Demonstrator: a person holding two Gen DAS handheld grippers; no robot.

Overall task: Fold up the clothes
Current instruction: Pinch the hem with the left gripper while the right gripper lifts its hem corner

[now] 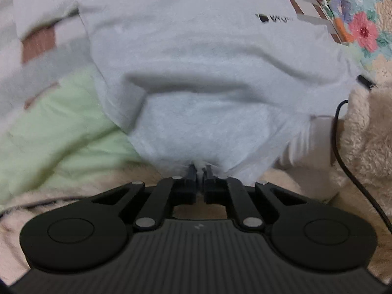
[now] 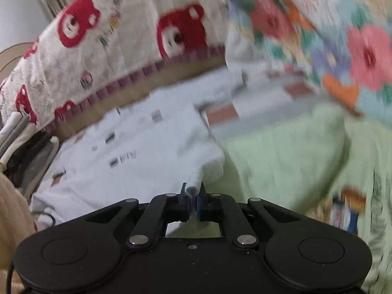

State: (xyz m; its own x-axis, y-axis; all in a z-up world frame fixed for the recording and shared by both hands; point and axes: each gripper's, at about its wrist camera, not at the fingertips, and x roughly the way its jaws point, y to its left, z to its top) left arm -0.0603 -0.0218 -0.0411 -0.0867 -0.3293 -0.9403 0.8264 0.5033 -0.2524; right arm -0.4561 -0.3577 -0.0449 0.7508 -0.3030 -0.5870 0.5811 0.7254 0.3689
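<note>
A pale grey-white T-shirt (image 1: 196, 68) with a small black logo near its far right lies spread on a bed. Its near edge is bunched and pinched in my left gripper (image 1: 201, 169), whose jaws are shut on the cloth. In the right wrist view the same T-shirt (image 2: 137, 147) shows small printed marks, and one corner of it is drawn into a point. My right gripper (image 2: 192, 191) is shut on that corner. Both views are blurred.
A light green blanket (image 2: 281, 152) lies beside the shirt, and a flowered quilt (image 2: 330, 36) lies behind it. A bear-print pillow (image 2: 117, 49) is at the back left. A cream fleece (image 1: 367, 134) and a black cable (image 1: 343, 154) sit at the right.
</note>
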